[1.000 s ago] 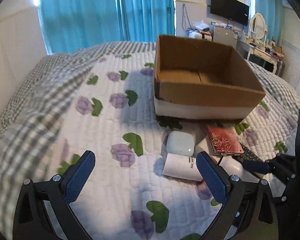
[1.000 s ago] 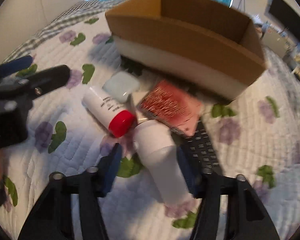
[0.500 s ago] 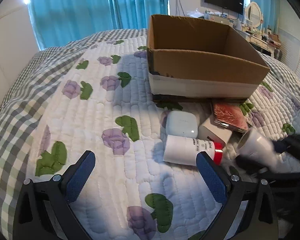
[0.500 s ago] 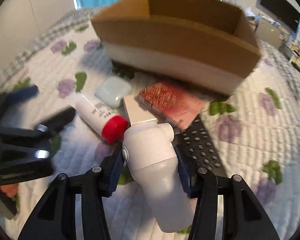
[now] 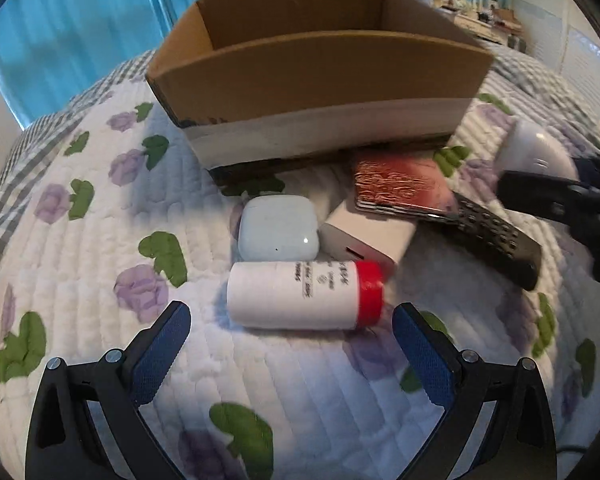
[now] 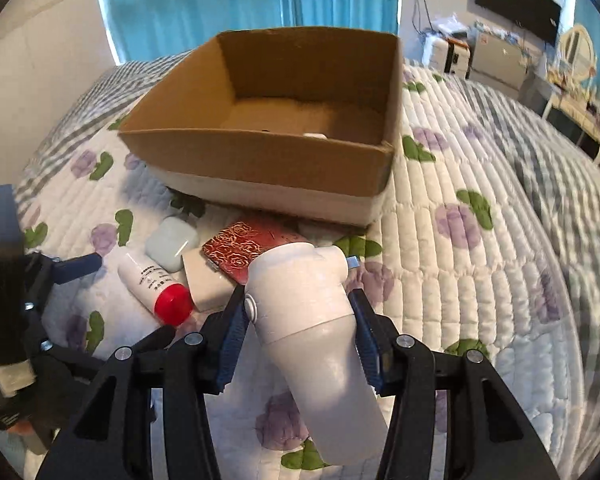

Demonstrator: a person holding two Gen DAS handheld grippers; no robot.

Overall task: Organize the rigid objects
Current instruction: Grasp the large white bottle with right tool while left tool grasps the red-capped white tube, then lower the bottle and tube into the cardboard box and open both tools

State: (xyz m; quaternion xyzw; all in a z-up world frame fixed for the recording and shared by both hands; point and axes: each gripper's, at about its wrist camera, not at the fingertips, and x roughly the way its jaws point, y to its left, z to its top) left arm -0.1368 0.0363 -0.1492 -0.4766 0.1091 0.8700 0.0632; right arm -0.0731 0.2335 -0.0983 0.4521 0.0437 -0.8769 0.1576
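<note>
Jaws: right gripper point(image 6: 300, 320) clamps white device point(image 6: 312, 320), raised for boxing; left gripper point(image 5: 292, 344) gapes before bottle point(image 5: 300, 294).

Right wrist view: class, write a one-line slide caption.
Right gripper holds a white device above the quilt, facing the open cardboard box.

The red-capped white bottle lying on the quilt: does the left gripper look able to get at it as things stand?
Probably yes. The left gripper is open and empty, and the bottle lies on its side just ahead of the fingertips with nothing between. The earbud case and white box crowd only its far side.
</note>
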